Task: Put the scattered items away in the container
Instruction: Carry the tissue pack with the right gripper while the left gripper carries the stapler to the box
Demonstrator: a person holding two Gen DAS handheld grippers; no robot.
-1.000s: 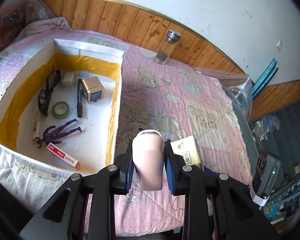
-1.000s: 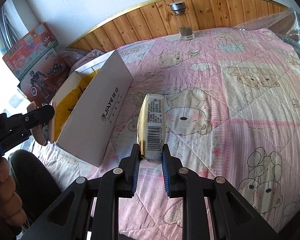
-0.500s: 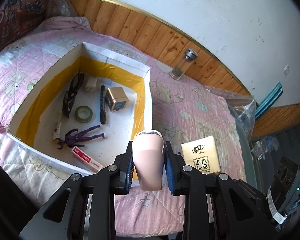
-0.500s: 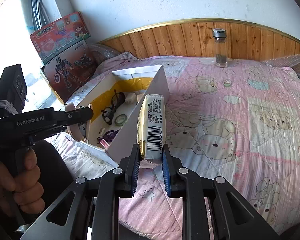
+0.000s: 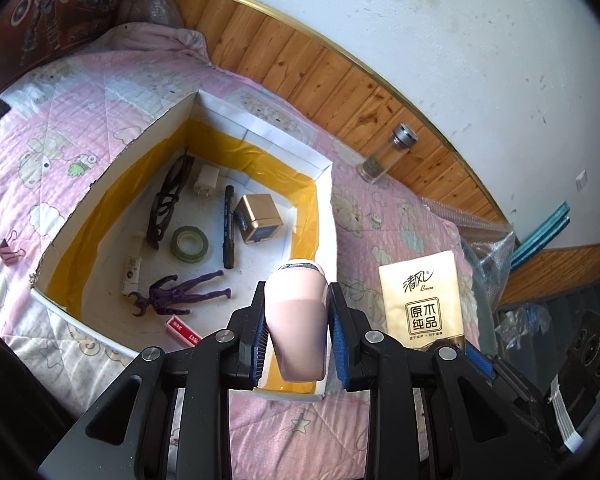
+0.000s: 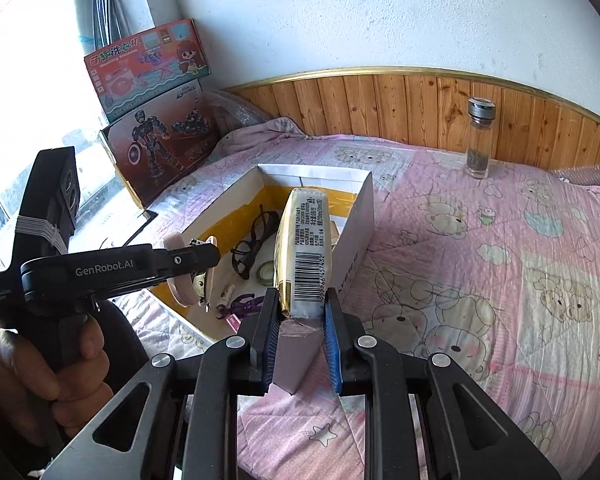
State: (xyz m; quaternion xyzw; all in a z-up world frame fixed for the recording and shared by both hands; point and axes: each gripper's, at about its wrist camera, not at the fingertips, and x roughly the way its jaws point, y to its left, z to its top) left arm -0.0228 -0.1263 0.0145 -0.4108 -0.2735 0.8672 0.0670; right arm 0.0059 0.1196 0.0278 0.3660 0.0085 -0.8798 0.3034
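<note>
Pink quilt (image 5: 400,216); box (image 5: 324,184) now nearer (fingers gripping pink device (image 5: 296,320), tissue pack (image 6: 304,256)).

From the left wrist we look steeply down, close over the open white cardboard box with yellow-taped inner walls (image 5: 260,136) on the pink quilted bed (image 5: 384,220). From the right wrist we face the same box (image 6: 356,216) from its right. Both views share the clear glass bottle with metal cap (image 5: 384,156) (image 6: 478,144) by the wood-panelled wall.
</note>
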